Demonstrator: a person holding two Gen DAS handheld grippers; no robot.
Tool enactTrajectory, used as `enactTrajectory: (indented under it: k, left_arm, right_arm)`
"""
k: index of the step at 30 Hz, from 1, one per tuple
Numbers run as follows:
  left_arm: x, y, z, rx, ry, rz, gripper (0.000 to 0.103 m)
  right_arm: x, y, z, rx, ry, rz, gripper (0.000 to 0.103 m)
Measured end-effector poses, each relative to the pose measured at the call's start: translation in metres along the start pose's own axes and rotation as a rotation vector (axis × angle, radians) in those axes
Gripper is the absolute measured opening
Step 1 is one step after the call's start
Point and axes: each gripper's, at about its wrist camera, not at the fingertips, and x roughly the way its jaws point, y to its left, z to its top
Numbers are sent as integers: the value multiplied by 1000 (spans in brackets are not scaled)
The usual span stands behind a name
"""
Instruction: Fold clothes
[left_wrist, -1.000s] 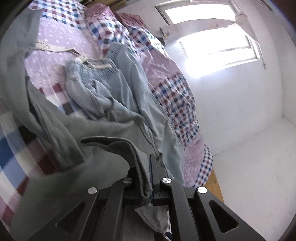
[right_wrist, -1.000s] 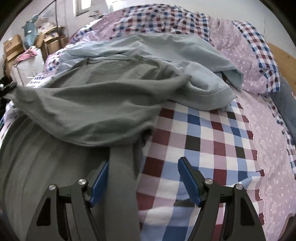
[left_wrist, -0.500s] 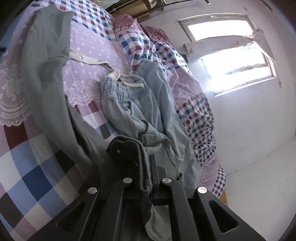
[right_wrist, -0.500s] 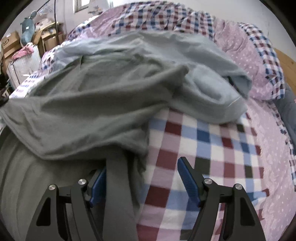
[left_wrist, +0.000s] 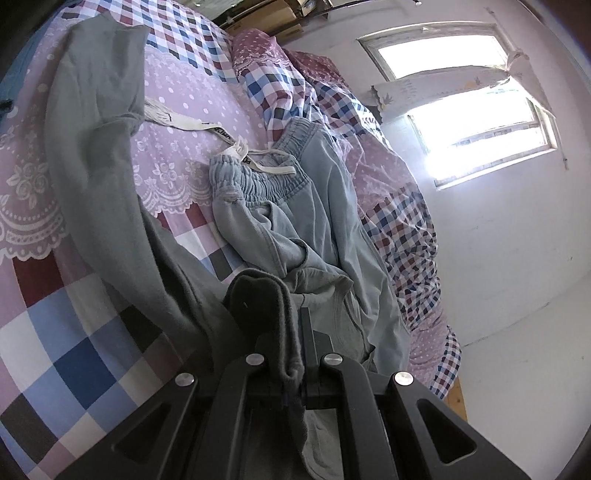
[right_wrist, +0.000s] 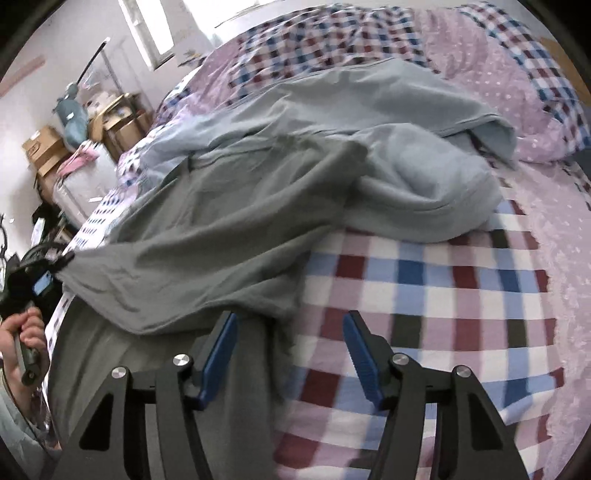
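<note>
**Grey garment pinched at 1 edge, the other edge not yet taken**

We had the left gripper (left_wrist: 295, 354) clamped on a bunched hem of the grey-green garment (left_wrist: 107, 206), its fingers pressed together with the cloth rolled between them. The rest of that garment trailed away across the bed (left_wrist: 74, 350), partly draped over the light blue drawstring trousers (left_wrist: 317, 206). Our right gripper (right_wrist: 290, 354) stood wide open, holding nothing, with a strip of the same garment (right_wrist: 207, 236) running between its blue pads (right_wrist: 221, 350).

We judged the fabric light, soft and limp, likely a knit: it would sag and twist rather than hold shape, and could drag the trousers along. A hem or corner seemed the best hold, where the doubled cloth gives more to bite on.

The white drawstring (left_wrist: 192, 123) carried dark printed letters, but we could not read them. We found no other label.
</note>
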Motion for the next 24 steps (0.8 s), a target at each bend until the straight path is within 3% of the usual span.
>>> enactTrajectory:
  k: [4,8,11,12,20,24]
  left_arm:
    - [1,-1,-1,4,4,1,2]
    - [2,-1,-2,3,8,-1,2]
    - [3,-2,-2,4,10,-3,2]
    - [3,-1,-2,2,11,-5,2]
    - [12,0,-5,8,52,4,2]
    - [21,-6,-13,44,110,24,2]
  right_arm:
    - [12,8,-2,-52,32,-29,50]
    - [26,15,-3,-93,43,-83,45]
    - [36,17,1,-119,45,-132,25]
    - [38,19,2,-140,52,-144,4]
    - [-16,18,20,-291,-53,-399,3]
    - [-18,26,15,-432,-42,-537,3]
